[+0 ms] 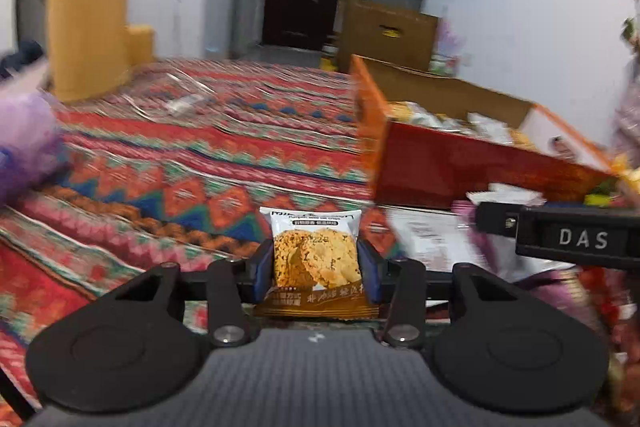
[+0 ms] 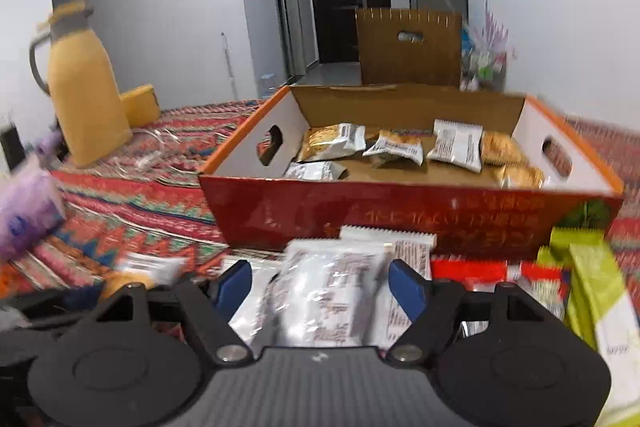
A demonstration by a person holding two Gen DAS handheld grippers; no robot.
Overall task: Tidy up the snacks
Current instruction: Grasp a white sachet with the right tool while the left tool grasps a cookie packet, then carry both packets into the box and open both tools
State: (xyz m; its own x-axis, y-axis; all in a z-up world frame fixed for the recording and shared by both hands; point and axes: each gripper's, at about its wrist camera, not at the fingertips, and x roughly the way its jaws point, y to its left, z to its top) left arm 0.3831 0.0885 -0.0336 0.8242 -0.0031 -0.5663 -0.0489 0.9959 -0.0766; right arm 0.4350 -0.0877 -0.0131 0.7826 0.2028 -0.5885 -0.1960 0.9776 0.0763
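My left gripper [image 1: 316,263] is shut on a cracker packet [image 1: 316,259], white on top and brown below, held upright above the patterned cloth, left of the red cardboard box [image 1: 440,163]. My right gripper [image 2: 320,283] is open, its blue pads on either side of a silver-white snack packet [image 2: 328,291] that lies in a pile in front of the box [image 2: 400,211]. Several snack packets [image 2: 400,147] lie inside the box. The other gripper's black body [image 1: 576,239] shows at the right of the left wrist view.
A yellow thermos jug [image 2: 84,87] stands at the far left on the patterned tablecloth [image 1: 180,163]. Green packets [image 2: 592,291] and red packets [image 2: 500,271] lie at the right of the pile. A purple item [image 2: 24,211] sits at the left edge. A brown carton [image 2: 408,47] stands behind.
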